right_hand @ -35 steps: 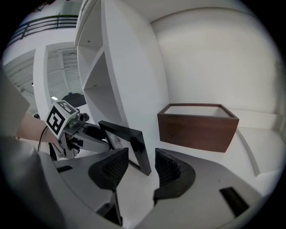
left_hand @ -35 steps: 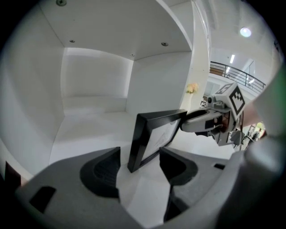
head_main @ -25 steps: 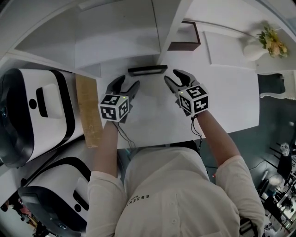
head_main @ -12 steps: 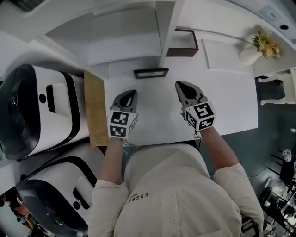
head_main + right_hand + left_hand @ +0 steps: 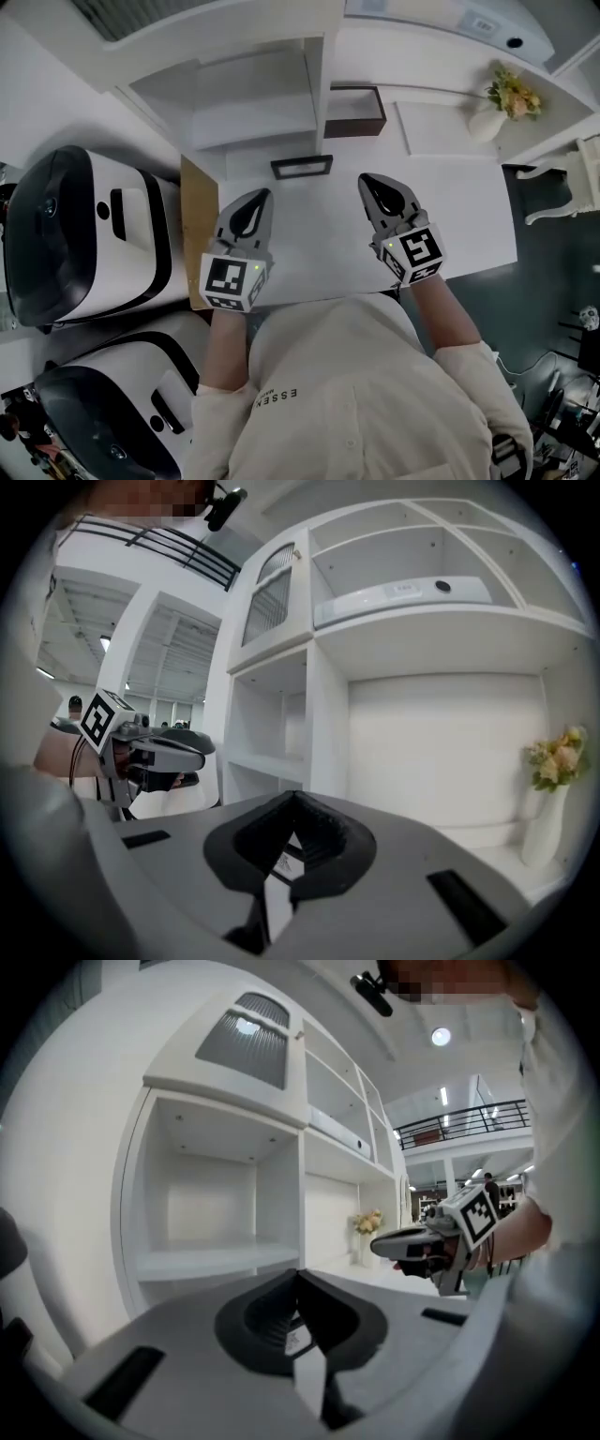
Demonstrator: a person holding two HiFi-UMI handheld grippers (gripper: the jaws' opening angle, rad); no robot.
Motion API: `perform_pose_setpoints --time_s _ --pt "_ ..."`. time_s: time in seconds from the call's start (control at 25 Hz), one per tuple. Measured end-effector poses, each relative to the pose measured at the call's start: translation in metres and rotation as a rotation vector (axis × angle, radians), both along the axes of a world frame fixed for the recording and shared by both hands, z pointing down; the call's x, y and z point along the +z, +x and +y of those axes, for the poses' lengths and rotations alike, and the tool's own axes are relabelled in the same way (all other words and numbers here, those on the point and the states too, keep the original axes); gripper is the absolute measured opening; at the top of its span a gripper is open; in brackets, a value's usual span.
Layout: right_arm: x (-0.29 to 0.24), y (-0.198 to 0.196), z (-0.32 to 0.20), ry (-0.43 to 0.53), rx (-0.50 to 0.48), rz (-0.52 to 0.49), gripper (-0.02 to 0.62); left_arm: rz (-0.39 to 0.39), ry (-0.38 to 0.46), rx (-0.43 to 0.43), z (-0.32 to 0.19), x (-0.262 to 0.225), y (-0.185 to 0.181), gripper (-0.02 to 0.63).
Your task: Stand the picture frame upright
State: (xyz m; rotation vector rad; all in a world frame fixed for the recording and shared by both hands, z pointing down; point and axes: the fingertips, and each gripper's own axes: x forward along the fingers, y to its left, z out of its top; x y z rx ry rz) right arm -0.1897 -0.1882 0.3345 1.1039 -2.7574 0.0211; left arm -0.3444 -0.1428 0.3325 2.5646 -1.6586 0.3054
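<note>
The left tongs [image 5: 261, 197] and the right tongs [image 5: 370, 185] are both closed tight with nothing between the jaws, and they are held side by side above the white bench [image 5: 469, 225]. The picture frame [image 5: 301, 167] is at the far side of the bench, just before the white shelf unit [image 5: 319, 84], between the two tongs but farther away and apart from both. A wooden board [image 5: 197, 234] lies at the left edge of the bench.
</note>
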Motion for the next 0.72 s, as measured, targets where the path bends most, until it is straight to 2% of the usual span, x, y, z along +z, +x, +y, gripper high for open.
perform_pose_setpoints --time_s 0.28,0.52,0.72 --pt "-0.023 -0.001 -0.001 0.007 0.026 -0.079 0.015 0.001 -0.005 -0.006 0.007 -0.013 -0.005 0.001" --pt "-0.020 -0.004 0.006 0.005 0.000 -0.067 0.014 0.023 -0.046 -0.041 0.008 -0.003 -0.018 0.002" --pt "-0.020 -0.003 0.006 0.005 0.000 -0.055 0.014 0.027 -0.046 -0.041 0.008 -0.005 -0.018 0.002"
